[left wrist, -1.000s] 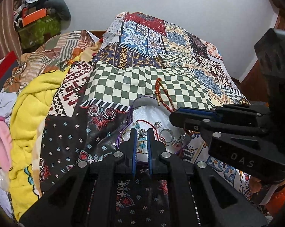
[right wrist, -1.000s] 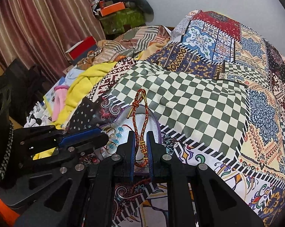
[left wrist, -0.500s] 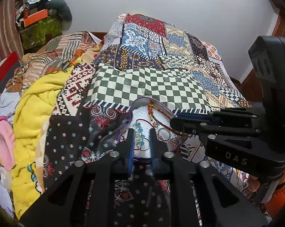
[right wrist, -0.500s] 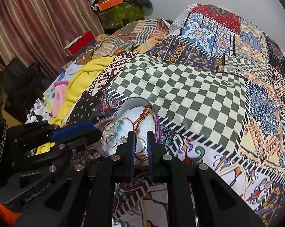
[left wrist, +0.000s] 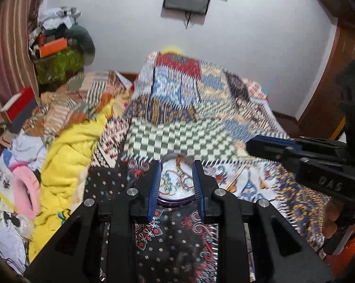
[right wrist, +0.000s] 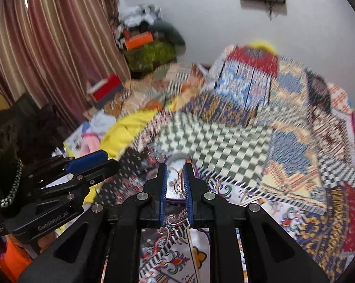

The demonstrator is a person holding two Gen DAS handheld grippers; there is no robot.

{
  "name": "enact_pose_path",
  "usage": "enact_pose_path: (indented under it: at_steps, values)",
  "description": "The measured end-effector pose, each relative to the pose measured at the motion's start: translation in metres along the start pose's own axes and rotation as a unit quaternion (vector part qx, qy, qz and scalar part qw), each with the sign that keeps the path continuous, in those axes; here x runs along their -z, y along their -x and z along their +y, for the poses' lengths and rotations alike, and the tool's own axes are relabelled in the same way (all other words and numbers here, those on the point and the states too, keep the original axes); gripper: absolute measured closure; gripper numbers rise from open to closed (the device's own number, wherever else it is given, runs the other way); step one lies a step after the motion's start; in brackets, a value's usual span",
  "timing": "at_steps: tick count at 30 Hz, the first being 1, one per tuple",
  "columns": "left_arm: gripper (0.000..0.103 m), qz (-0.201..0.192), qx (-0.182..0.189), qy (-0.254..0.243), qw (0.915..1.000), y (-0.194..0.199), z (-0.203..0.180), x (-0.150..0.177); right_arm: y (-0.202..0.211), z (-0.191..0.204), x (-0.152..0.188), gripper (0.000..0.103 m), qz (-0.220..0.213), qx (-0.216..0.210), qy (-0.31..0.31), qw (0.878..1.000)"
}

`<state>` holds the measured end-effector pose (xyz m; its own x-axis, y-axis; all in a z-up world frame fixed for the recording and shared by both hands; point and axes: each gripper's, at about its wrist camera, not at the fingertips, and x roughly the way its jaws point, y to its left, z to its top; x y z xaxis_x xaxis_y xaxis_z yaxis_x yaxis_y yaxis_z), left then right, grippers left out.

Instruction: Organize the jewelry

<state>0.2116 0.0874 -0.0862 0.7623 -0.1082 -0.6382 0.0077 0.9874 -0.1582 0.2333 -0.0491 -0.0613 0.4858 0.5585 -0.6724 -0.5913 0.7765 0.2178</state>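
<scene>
Purple-rimmed, the jewelry dish (left wrist: 175,201) sits low on the patchwork bed (left wrist: 177,139), holding the beaded cord (left wrist: 181,165), rings and a turquoise piece. From the left: my left hand-held gripper (left wrist: 175,184) hangs above the dish, fingers apart and holding nothing. My right hand-held gripper (right wrist: 175,188) is beside it, fingers also apart and empty, the cord visible between them. Both views are smeared, so I cannot tell whether the cord lies fully inside the rim. My worry: a careless pass could catch the cord and drag it out, or tip the dish on the soft quilt.
</scene>
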Motion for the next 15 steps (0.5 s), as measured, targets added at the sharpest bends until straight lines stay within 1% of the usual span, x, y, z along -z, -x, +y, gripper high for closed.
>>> enact_pose_path:
  at_steps: [4, 7, 11, 14, 15]
  values:
    - [0.078, -0.045, -0.003, -0.01, 0.999, 0.045, -0.012, -0.007, 0.054, 0.014, -0.002, 0.091, -0.064, 0.015, 0.011, 0.998]
    - [0.078, -0.091, -0.001, -0.018, 0.9957, 0.086, -0.025, -0.009, 0.098, 0.028, 0.0, 0.091, -0.118, 0.018, 0.017, 0.993]
    - [0.077, -0.157, -0.002, -0.03, 0.9872, 0.143, -0.043, -0.006, 0.153, 0.051, 0.008, 0.091, -0.191, 0.024, 0.03, 0.981]
    - [0.077, -0.2, -0.006, -0.033, 0.9792, 0.179, -0.053, 0.003, 0.18, 0.066, 0.018, 0.091, -0.233, 0.033, 0.039, 0.971]
    - [0.075, -0.212, -0.007, -0.031, 0.9768, 0.189, -0.055, 0.006, 0.19, 0.073, 0.024, 0.091, -0.249, 0.036, 0.041, 0.967]
